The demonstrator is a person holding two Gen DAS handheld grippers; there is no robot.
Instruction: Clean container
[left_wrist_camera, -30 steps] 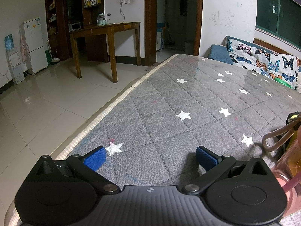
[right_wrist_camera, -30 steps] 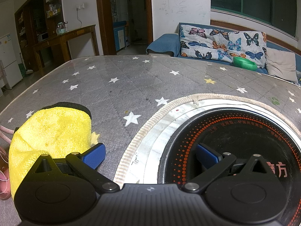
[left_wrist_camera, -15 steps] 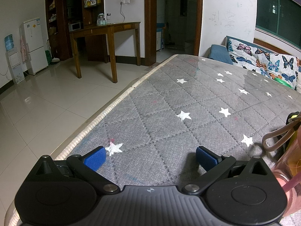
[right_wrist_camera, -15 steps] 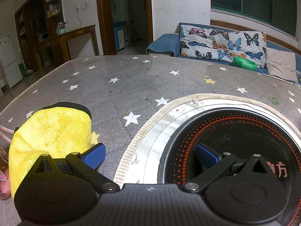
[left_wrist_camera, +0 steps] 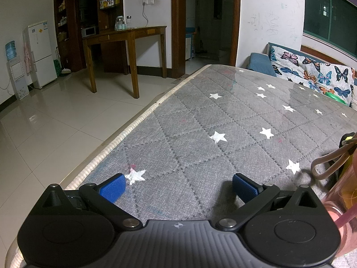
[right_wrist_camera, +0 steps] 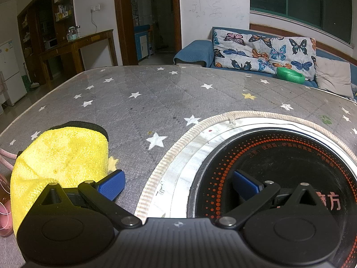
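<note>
Nothing moved since earlier frames. Pink bottle [left_wrist_camera: 344, 192] cut off, right of left gripper [left_wrist_camera: 178, 186]; both grippers gape, empty; yellow cloth [right_wrist_camera: 60, 163] left of right gripper [right_wrist_camera: 178, 185].

Ahead of the left tongs [left_wrist_camera: 177, 188] the grey starred surface [left_wrist_camera: 223, 120] lies bare; a pink bottle [left_wrist_camera: 344, 201] and its loop strap crowd their right side. The right tongs [right_wrist_camera: 178, 186] have a yellow cloth [right_wrist_camera: 60, 156] at left and a sunken black cooktop [right_wrist_camera: 279, 163] under the right finger.
</note>
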